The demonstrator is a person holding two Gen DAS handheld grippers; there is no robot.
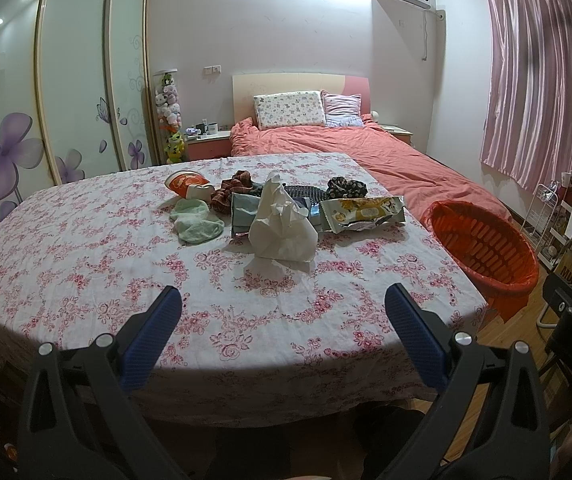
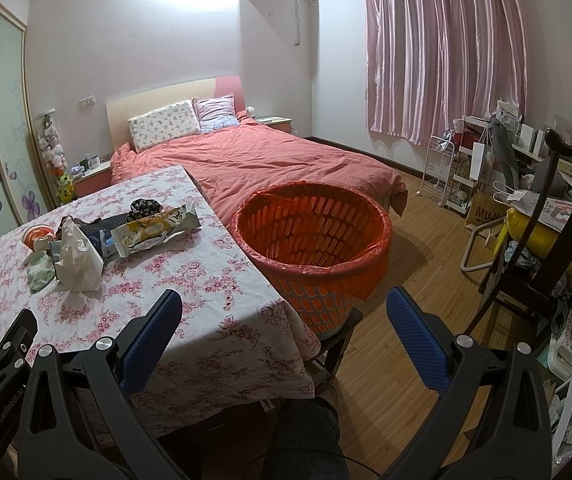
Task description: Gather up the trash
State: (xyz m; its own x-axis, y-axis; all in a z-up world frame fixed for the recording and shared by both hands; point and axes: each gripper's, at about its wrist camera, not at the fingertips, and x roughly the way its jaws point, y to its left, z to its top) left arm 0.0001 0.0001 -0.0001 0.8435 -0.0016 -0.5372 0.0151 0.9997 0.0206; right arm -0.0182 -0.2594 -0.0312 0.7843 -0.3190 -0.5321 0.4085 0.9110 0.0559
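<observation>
Flanking table edge (image 2: 286,304): orange basket (image 2: 314,236).

The left wrist camera looks forward from the near edge of the table (image 1: 85,248), facing the bed (image 1: 366,152) and wardrobe (image 1: 73,80), close to the tissue (image 1: 281,224). The right wrist camera sits further right, off the table corner, facing the orange basket (image 2: 314,236) and curtain (image 2: 446,48). Both views share the table clutter, basket and bed.

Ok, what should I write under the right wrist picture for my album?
Open right gripper hangs over the table edge, facing the orange basket, trash pile off to the left.
</observation>
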